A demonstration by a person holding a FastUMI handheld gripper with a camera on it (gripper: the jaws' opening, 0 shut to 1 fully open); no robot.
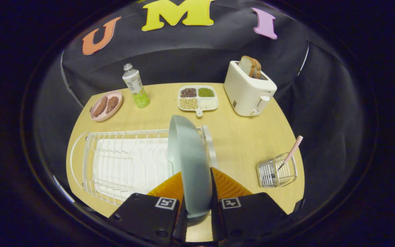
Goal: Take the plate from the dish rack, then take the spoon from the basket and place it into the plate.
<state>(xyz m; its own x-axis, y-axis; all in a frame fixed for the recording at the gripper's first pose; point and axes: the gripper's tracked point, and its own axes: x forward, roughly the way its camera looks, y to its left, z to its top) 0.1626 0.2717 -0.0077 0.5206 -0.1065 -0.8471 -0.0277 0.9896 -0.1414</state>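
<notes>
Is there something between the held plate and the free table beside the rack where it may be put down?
Nothing visible. The gripper has its jaws shut on the plate, standing on edge at the rack's end. The table between rack and basket is bare wood.

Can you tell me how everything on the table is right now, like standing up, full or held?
plate: on edge, gripped between the jaws
gripper: shut on the plate
dish rack: holds no other dishes
spoon: standing tilted in the basket
toaster: bread sticking up
bottle: upright, capped
pink dish: holds two brown pieces
divided tray: sections filled
</notes>
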